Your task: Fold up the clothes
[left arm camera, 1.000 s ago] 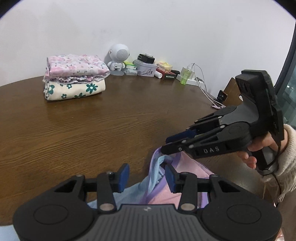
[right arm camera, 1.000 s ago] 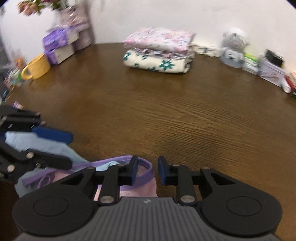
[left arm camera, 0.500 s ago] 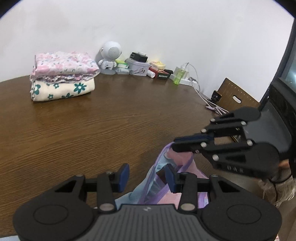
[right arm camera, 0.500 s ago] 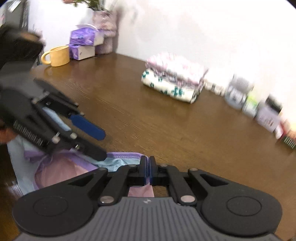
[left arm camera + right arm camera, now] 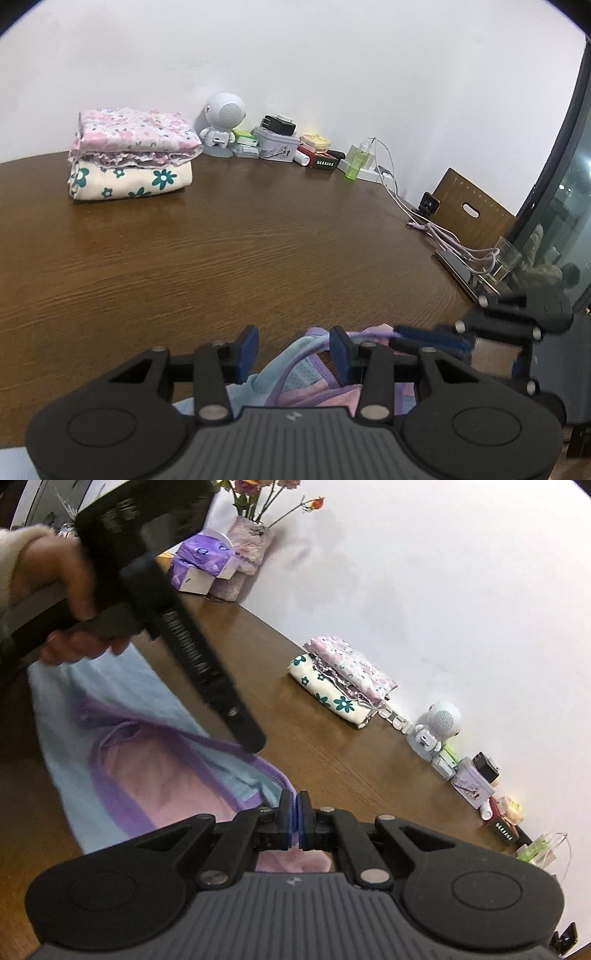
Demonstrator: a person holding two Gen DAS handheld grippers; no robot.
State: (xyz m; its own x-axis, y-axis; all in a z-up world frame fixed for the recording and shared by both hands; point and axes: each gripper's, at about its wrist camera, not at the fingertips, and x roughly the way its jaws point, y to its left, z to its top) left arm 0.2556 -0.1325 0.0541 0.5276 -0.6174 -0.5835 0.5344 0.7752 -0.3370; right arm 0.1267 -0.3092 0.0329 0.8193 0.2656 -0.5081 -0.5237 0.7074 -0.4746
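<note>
Stack of two folded floral cloths (image 5: 133,155) sits at the far left of the brown wooden tabletop (image 5: 258,251), near the wall. Right of it along the wall: small white robot-shaped speaker (image 5: 223,123), then boxes and tins (image 5: 277,142). Pale blue, pink and purple garment (image 5: 140,746) lies at the near edge.

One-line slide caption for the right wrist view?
Right gripper shut on the purple-trimmed garment; left gripper beside it, folded stack behind.

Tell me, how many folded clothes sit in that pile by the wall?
2: a pink floral folded garment on top, a cream folded garment with green flowers beneath it, stacked on the brown wooden table. Thinner layers between may be hidden.
</note>
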